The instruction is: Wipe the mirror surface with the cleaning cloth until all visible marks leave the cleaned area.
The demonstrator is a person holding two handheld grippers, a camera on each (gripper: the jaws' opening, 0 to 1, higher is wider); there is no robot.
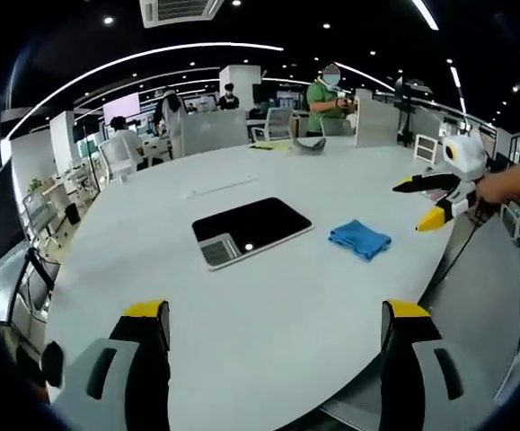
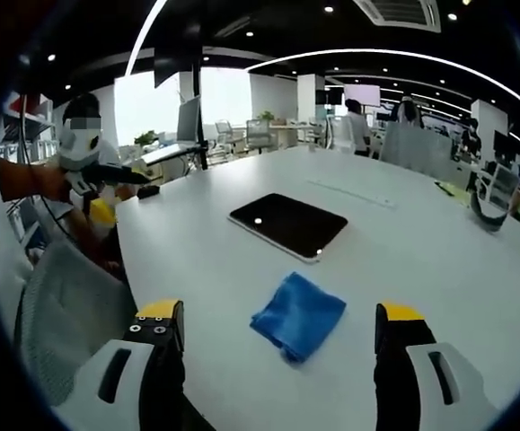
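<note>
The mirror (image 1: 252, 231) is a flat dark rectangle with a pale frame, lying in the middle of the round white table (image 1: 268, 305). A folded blue cloth (image 1: 359, 239) lies on the table just right of it. My left gripper (image 1: 276, 328) hovers open over the near table edge, nothing between its jaws. The right gripper (image 1: 430, 202), yellow-tipped and open, comes in from the right beyond the cloth. In the right gripper view, the cloth (image 2: 298, 314) lies just ahead of my open right gripper (image 2: 277, 312), with the mirror (image 2: 288, 223) behind it and the left gripper (image 2: 105, 193) at the left.
A thin white strip (image 1: 222, 188) lies on the table beyond the mirror, and a dark curved object (image 1: 311, 143) sits at the far edge. A grey chair (image 2: 71, 305) stands by the table's rim. People sit and stand at desks behind.
</note>
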